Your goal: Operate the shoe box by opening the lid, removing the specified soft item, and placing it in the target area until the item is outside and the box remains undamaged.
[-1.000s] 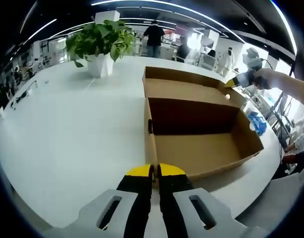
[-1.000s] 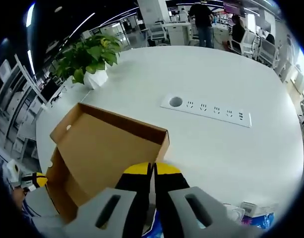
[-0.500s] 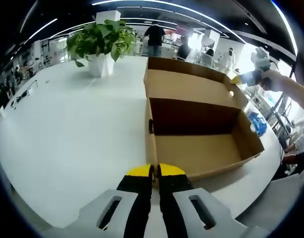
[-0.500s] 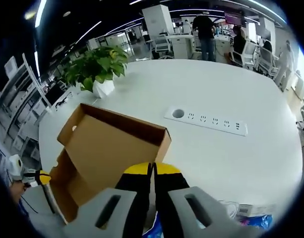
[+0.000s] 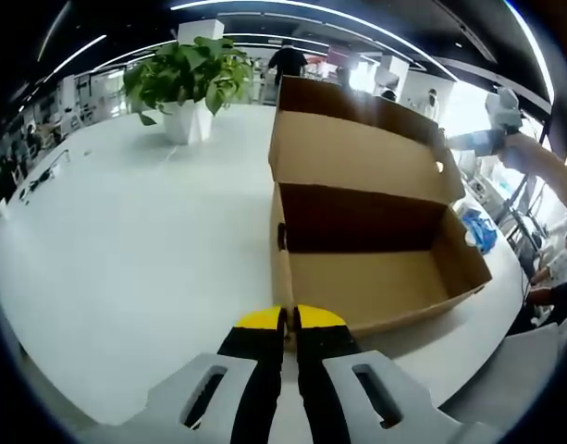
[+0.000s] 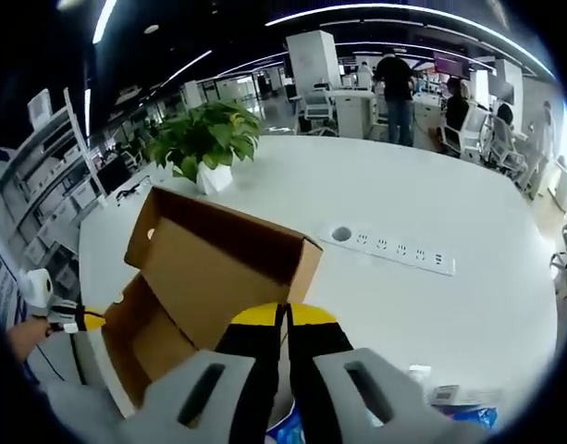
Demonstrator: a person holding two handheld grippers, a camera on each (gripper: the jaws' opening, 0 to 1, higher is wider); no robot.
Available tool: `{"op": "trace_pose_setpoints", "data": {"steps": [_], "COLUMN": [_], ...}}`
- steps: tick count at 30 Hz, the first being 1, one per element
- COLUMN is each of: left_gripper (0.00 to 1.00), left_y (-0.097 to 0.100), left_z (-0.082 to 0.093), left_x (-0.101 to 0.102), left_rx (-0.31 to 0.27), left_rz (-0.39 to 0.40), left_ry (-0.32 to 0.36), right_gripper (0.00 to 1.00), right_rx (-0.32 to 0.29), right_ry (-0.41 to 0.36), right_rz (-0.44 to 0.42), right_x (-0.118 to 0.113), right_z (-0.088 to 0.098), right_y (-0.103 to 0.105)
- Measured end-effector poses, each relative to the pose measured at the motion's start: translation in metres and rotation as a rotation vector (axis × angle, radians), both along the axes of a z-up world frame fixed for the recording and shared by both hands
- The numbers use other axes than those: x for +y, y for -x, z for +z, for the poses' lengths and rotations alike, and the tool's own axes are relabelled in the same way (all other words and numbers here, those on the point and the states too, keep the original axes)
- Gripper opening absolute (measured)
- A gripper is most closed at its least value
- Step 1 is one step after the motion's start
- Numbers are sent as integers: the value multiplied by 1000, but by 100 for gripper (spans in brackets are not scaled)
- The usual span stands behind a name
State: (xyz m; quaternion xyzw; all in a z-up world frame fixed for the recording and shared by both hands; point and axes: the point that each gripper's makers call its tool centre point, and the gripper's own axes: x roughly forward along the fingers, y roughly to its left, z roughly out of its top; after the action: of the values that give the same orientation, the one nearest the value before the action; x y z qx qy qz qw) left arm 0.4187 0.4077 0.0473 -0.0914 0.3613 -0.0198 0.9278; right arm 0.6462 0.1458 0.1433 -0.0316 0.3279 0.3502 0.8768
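Left gripper (image 5: 285,319): jaws pressed together, empty, just short of the box's near wall.
Right gripper (image 6: 284,317): jaws together, empty.
Shoe box (image 5: 375,277): at 1 o'clock, empty, lid (image 5: 352,153) half raised.
Soft item: blue bundle (image 5: 479,228) at 3 o'clock, outside; likely light, limp; pinch a fold.
Handling: thin cardboard, creases easily.
Table (image 5: 126,240): white, smooth.
Room: plant (image 5: 186,74) at 11 o'clock; open office.

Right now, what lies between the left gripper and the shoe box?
Just a short bare strip of white table, seen in the left gripper view; the left gripper sits shut right before the shoe box's near wall.
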Motion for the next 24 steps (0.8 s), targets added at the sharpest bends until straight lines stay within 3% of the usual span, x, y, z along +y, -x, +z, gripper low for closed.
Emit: {"op": "trace_pose_setpoints", "data": {"steps": [12, 24], "left_gripper": [1, 1], "left_y": [0, 1], "left_z": [0, 1], "left_x": [-1, -3], "left_rx": [-7, -13], "left_rz": [-4, -4], "left_ry": [0, 11], "right_gripper": [0, 0], "right_rx": [-88, -116], "right_ry": [-11, -89], "right_rz": [46, 37], "right_x": [-2, -8], "right_z": [17, 21], "right_y": [27, 51]}}
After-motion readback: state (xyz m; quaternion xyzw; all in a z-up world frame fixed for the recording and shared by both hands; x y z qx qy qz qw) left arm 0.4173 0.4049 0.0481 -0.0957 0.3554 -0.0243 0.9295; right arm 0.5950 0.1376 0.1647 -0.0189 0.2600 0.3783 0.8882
